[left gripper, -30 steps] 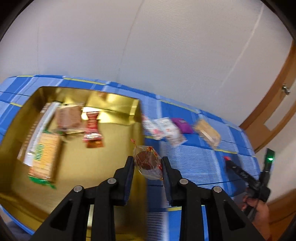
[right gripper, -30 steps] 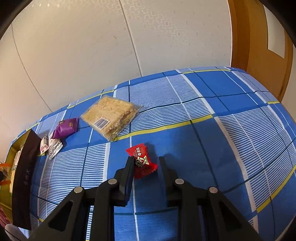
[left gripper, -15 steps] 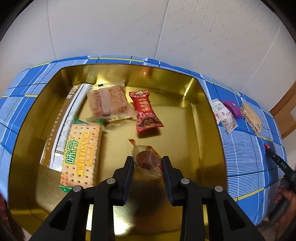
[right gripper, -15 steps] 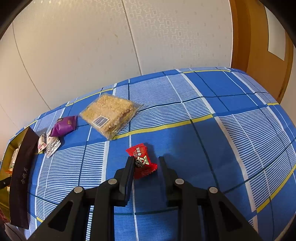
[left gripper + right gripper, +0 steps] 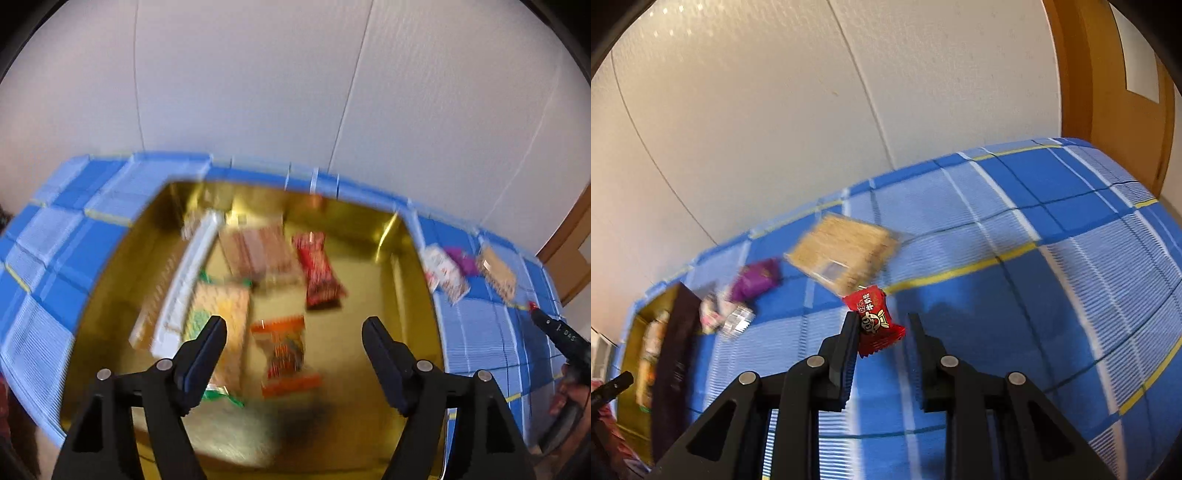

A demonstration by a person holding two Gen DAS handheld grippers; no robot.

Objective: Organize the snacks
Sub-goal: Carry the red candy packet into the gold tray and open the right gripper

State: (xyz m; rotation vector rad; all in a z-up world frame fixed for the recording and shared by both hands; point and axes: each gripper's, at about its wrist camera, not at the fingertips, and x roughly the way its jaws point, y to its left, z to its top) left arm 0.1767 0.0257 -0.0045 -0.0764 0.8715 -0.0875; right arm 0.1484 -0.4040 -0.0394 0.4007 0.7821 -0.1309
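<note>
The left claw (image 5: 294,330) is spread wide with nothing in it. It hangs over a big gold box (image 5: 402,362). The box sits on a counter with a blue checked cloth (image 5: 59,258). This view is blurry.

Inside the box, an orange and clear candy (image 5: 283,356) lies on the gold floor between the two claw tips. A cracker pack with green print (image 5: 218,325) lies to its left. A long white pack (image 5: 188,288) lies beside that, near the left wall. A pink wafer pack (image 5: 258,251) and a red bar (image 5: 318,275) lie farther back.

Outside the box, on the cloth to the right, lie a small white pack (image 5: 445,275), a purple pack (image 5: 461,260) and a tan square pack (image 5: 496,271). The other claw shows as a dark tip at the right edge.

The right claw (image 5: 882,326) is narrow and holds a small red candy (image 5: 873,319). The candy is up off the blue cloth (image 5: 1052,280). Behind it on the cloth lie the tan square pack (image 5: 846,254), the purple pack (image 5: 757,282) and the small white pack (image 5: 733,317). The gold box (image 5: 670,369) is at the far left, with its dark side facing this way
</note>
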